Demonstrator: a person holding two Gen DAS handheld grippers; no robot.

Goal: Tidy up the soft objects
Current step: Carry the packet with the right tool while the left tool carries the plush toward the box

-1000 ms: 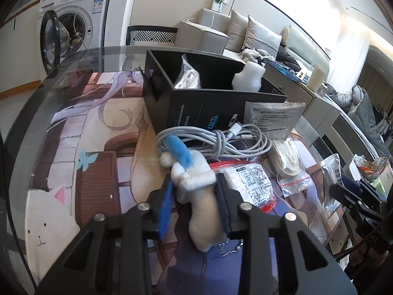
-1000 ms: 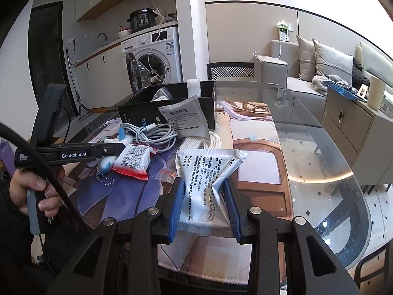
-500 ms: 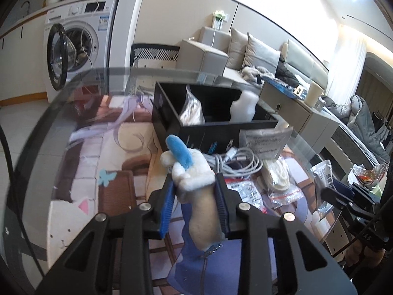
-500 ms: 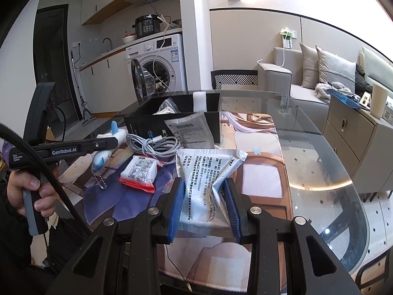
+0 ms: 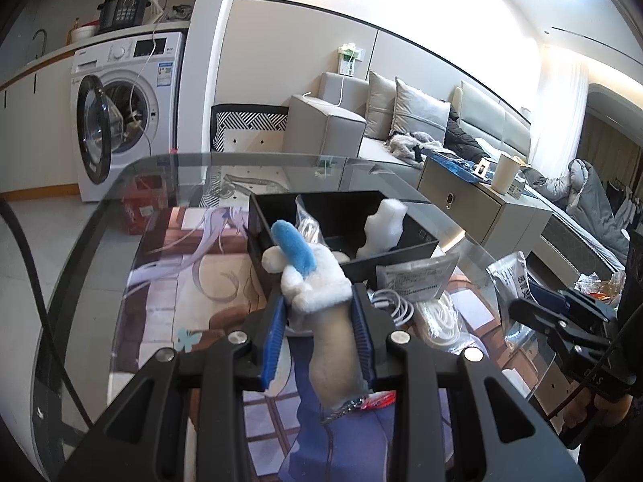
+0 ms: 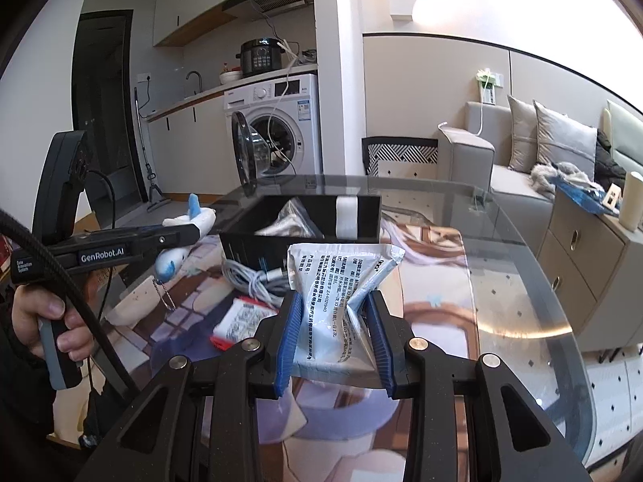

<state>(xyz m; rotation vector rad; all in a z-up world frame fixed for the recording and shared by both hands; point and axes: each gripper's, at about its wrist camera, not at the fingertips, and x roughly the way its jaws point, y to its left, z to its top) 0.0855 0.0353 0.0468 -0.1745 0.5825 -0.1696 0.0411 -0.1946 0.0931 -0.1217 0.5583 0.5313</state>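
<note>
Left wrist view: my left gripper (image 5: 319, 323) clamps a white plush toy (image 5: 321, 293) with a blue ear above the glass table (image 5: 92, 241); my right gripper (image 6: 333, 335) pinches a crumpled white printed pouch (image 6: 341, 281).

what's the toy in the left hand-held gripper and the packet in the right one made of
The toy looks like plush fabric: fuzzy white and blue pile, squashed between the left hand-held gripper pads. The packet looks like thin plastic film, possibly foil-lined: glossy, printed, creased where the right hand-held gripper pinches it.
</note>
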